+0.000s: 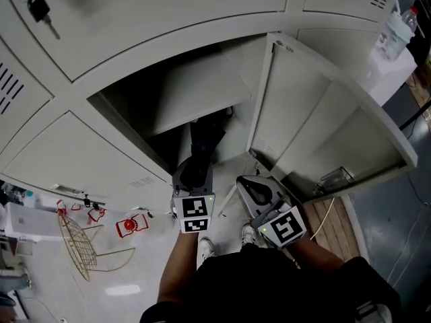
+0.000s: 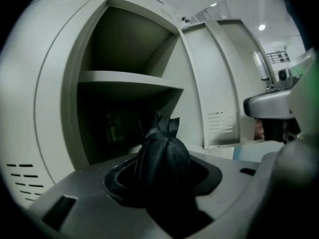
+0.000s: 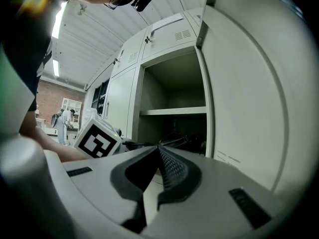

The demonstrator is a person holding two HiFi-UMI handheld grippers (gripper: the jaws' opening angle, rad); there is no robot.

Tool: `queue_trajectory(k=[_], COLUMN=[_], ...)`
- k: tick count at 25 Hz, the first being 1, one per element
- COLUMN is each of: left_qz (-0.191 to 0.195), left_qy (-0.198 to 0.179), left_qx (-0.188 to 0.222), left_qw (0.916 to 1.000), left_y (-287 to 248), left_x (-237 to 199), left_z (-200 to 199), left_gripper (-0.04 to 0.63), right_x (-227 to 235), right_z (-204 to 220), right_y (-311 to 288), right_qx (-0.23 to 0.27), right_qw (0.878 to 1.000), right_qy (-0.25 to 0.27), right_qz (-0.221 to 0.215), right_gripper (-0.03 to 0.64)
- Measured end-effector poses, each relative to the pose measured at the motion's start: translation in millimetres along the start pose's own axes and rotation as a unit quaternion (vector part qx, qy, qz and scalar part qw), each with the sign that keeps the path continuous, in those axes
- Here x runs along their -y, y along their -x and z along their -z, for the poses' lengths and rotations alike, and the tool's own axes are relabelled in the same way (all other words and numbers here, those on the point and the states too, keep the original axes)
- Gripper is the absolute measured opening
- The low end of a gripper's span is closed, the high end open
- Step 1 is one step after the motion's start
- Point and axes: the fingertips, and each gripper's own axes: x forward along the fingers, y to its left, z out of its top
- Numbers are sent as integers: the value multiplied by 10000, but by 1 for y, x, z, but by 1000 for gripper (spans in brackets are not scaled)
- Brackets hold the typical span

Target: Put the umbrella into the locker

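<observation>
A black folded umbrella [image 1: 202, 147] [image 2: 162, 158] is held in my left gripper [image 1: 194, 175], whose jaws are shut on it. Its tip reaches into the open grey locker [image 1: 128, 103], into the dark space under the shelf [image 1: 195, 89] [image 2: 124, 78]. The locker door [image 1: 316, 126] stands swung open to the right. My right gripper [image 1: 252, 188] [image 3: 159, 151] hangs just right of the left one, in front of the door. It is shut and holds nothing. In the right gripper view the left gripper's marker cube [image 3: 97, 141] shows beside the locker opening.
A key [image 1: 37, 9] hangs from a locker door at the top left. A gold wire rack [image 1: 77, 244] and red tags [image 1: 128, 226] lie on the floor to the left. A bottle [image 1: 397, 25] stands on a white surface at the top right.
</observation>
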Motion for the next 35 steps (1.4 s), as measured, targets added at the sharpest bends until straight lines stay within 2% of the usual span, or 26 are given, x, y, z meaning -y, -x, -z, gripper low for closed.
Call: queue_trajectory(k=[7, 14, 23, 26, 28, 30, 35], left_qz=[-304, -708, -911, -918, -914, -879, -595], left_qy=[37, 71, 28, -41, -106, -194, -394], left_qx=[-303, -673, -937, -880, -725, -588, -255], left_qw=[9991, 9952, 9914, 9919, 9931, 9942, 9971], left_y=[-38, -70, -94, -94, -90, -82, -46], left_x=[-16, -32, -43, -41, -39, -33, -7], left_z=[2, 2, 3, 1, -3, -9, -20], left_gripper=[195, 196, 229, 280, 395, 417, 402], right_x=[-7, -4, -5, -3, -3, -3, 25], right_z=[14, 9, 6, 4, 3, 3, 4], right_y=[2, -5, -3, -1, -2, -2, 2], right_qx=[-176, -6, -30, -32, -41, -30, -35], right_qw=[9990, 9989, 9988, 9989, 9990, 9992, 9998], right_qy=[154, 94, 81, 85, 81, 44, -153], right_qz=[-375, -461, -477, -450, -444, -387, 96], right_gripper=[-2, -2, -2, -2, -2, -2, 0])
